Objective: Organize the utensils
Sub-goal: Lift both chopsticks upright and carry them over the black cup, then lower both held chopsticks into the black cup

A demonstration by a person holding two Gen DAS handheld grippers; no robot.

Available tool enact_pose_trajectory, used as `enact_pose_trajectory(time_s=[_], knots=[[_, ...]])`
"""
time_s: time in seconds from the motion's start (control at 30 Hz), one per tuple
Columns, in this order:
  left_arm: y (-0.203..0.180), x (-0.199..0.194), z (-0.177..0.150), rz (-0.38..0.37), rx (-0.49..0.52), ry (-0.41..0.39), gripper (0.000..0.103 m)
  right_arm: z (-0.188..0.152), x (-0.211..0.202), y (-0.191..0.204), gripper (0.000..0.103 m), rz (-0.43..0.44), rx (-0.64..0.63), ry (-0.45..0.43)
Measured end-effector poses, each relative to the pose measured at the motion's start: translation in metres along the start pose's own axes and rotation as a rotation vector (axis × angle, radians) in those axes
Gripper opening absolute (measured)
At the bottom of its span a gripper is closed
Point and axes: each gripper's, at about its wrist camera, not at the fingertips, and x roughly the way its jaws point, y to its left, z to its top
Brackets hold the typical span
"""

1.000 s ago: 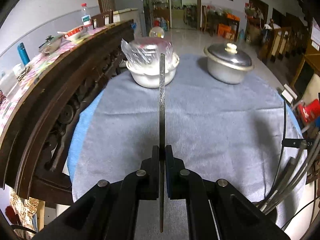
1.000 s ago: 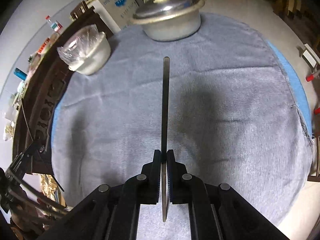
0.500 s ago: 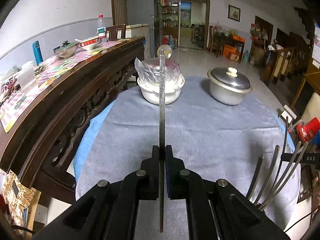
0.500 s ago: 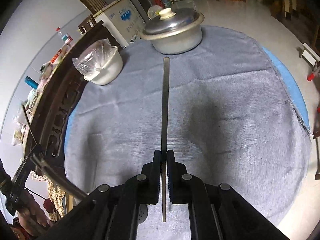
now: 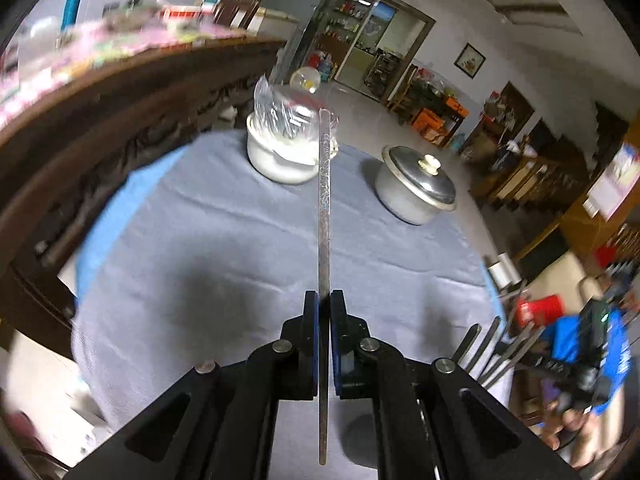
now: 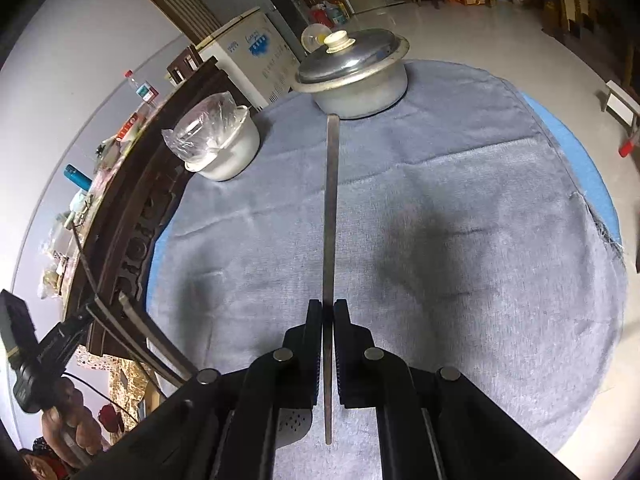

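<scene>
1. A round table draped in a grey, napped cloth over a blue underlayer is seen below both grippers; its middle is bare.
2. A lidded, dull aluminium pot with a cream knob stands at the far edge, and a white bowl holding a crinkled clear plastic bag stands near it, beside a dark carved wooden rail.
3. The left gripper is clamped on a long, flat, scratched steel utensil handle, held above the cloth.
4. The right gripper is likewise pinched shut on a second flat steel handle, also clear of the table; its working end is hidden.
5. The carrying step is judged to be in hand: a spot must next be chosen, and each thin strip lowered level before release, since smooth metal may slip or pivot in the pads.
</scene>
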Motion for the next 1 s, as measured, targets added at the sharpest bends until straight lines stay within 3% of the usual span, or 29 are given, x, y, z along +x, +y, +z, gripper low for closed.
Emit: enact_pose_trajectory(time_s=[0.43, 0.6, 0.8, 1.0], knots=[[0.019, -0.005, -0.010, -0.088, -0.145, -0.072, 0.005, -0.015, -0.020, -0.010, 0.007, 0.058, 0.051, -0.068], [0.020, -0.007, -0.015, -0.083, -0.183, -0.109, 0.005, -0.020, -0.030, -0.010, 0.007, 0.080, 0.069, -0.102], [0.007, -0.014, -0.015, -0.074, -0.175, -0.165, 0.005, -0.021, -0.039, -0.010, 0.007, 0.092, 0.079, -0.130], [-0.009, -0.025, -0.022, -0.082, -0.162, -0.211, 0.005, -0.027, -0.068, -0.008, 0.007, 0.132, 0.114, -0.225]])
